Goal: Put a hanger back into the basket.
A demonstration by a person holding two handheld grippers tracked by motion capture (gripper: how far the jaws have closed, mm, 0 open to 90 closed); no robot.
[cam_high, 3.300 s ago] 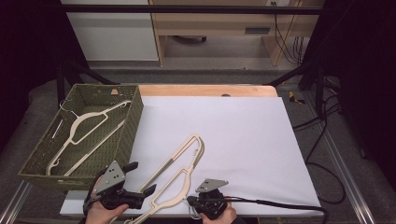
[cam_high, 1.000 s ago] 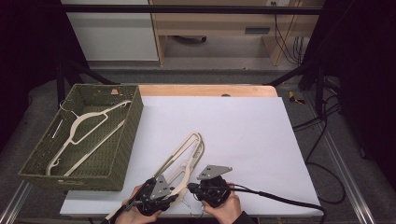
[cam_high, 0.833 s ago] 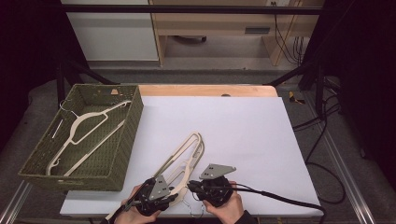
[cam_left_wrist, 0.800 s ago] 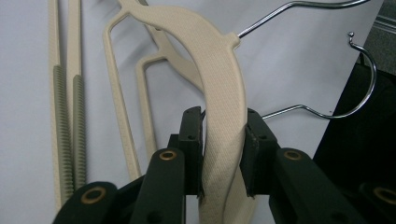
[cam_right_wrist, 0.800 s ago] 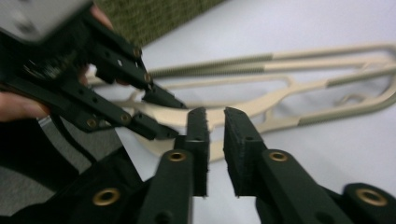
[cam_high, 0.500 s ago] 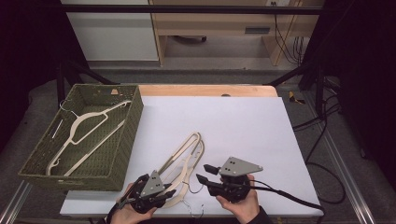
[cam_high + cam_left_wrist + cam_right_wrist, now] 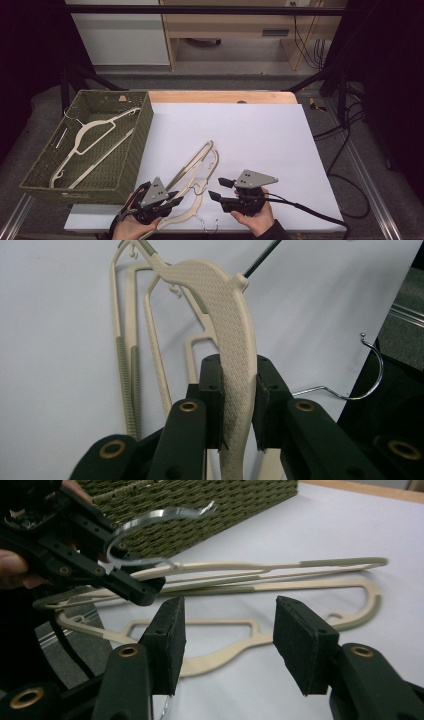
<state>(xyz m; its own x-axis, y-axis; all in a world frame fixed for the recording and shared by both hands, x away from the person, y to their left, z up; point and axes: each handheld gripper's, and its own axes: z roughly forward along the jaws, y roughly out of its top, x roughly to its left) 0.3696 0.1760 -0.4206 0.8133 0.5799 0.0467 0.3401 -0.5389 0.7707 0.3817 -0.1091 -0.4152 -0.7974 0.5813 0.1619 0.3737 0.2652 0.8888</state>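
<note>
1. In the high view, a white sheet-covered table [image 7: 260, 130] is filling the middle of the frame, and a green woven rectangular basket [image 7: 131, 165] is sitting at its left edge with one cream plastic clothes hanger [image 7: 92, 145] lying inside. At the bottom centre, two more cream plastic hangers with metal hooks [image 7: 197, 167] are lying stacked on the sheet. The left gripper [image 7: 167, 200] is sitting at bottom left on their lower end, and the right gripper [image 7: 220, 189] is hovering just right of them with its jaws spread.
2. In the left gripper view, the left gripper [image 7: 235, 405] is clamping its two black pads on the broad textured arm of the upper cream hanger [image 7: 225, 320], near the frame's centre.
3. In the right gripper view, the right gripper [image 7: 227, 640] is standing wide open and holding nothing, with the hangers [image 7: 280, 580] lying beyond it across the middle.
</note>
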